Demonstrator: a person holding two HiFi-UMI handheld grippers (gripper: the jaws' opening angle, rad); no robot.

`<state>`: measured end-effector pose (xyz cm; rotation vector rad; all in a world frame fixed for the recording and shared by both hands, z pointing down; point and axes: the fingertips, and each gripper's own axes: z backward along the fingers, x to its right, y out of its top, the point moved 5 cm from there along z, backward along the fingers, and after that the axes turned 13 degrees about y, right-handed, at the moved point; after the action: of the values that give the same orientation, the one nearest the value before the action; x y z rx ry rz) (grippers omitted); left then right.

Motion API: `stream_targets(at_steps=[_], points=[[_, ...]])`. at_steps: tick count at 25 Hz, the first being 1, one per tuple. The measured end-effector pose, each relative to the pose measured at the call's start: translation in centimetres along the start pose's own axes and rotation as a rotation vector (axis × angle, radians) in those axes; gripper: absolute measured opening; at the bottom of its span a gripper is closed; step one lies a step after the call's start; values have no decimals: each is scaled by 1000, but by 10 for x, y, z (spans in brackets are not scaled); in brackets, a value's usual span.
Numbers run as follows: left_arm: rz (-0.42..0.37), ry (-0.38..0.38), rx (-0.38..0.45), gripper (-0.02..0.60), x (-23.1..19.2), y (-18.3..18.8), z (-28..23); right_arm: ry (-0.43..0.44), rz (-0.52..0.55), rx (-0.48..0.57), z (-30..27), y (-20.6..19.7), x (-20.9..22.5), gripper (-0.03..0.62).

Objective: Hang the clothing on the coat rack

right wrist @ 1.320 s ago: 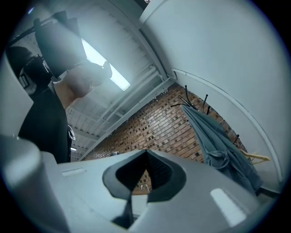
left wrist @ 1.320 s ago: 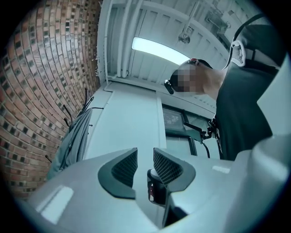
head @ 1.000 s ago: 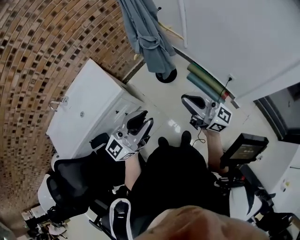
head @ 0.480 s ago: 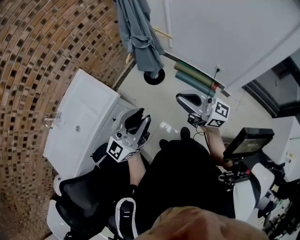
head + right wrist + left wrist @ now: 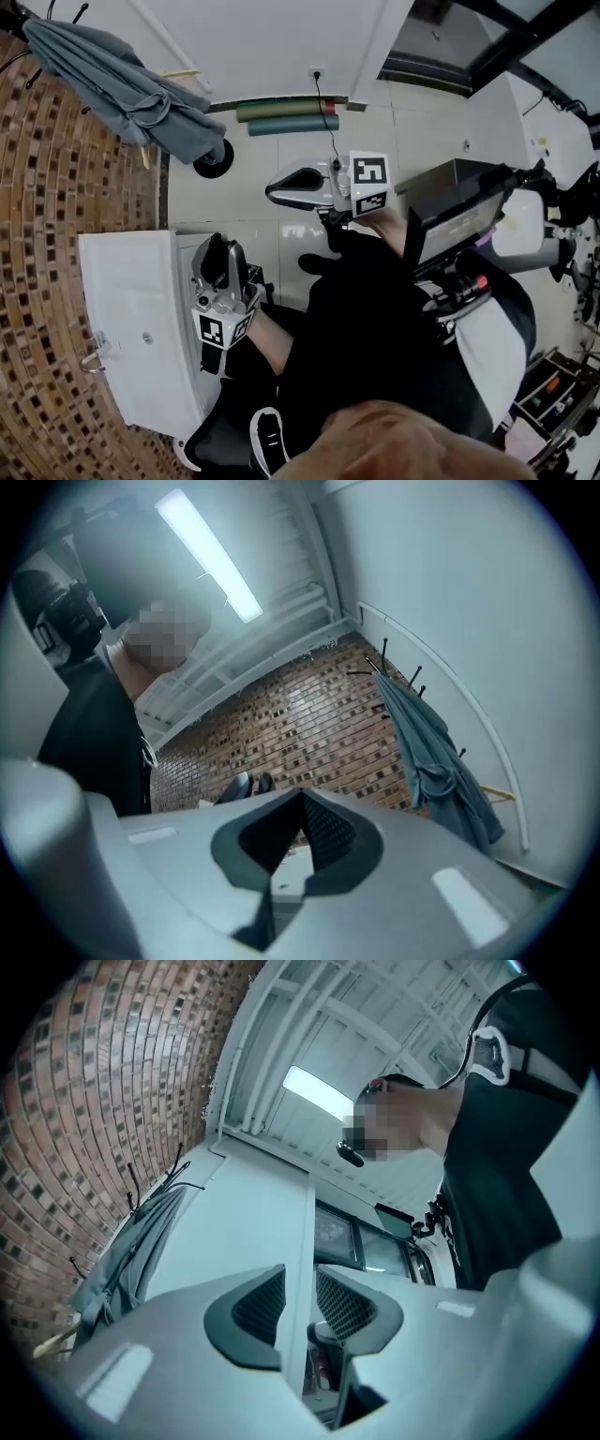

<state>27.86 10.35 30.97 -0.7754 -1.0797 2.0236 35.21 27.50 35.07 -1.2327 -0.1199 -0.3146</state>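
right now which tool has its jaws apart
The left tool: its jaws stand apart with nothing between them, while the right tool is shut.

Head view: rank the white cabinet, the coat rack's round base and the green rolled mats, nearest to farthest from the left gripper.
From the left gripper:
1. The white cabinet, right beside it, at its left.
2. The coat rack's base, on the floor ahead.
3. The rolled mats, along the far wall.
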Motion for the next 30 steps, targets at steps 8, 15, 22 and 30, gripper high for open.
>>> stream_targets(at_steps=[8, 15, 22, 30], points=[[-162, 28, 39, 107, 16, 46, 1, 83, 42, 60, -16, 26, 5, 0], [-195, 110, 29, 107, 26, 37, -24, 155, 82, 120, -3, 62, 24, 0], [-228, 119, -11, 107, 43, 30, -50, 131, 68, 173, 38, 75, 34, 0], [-246, 146, -56, 98, 74, 9, -85, 118, 78, 208, 98, 98, 43, 0]])
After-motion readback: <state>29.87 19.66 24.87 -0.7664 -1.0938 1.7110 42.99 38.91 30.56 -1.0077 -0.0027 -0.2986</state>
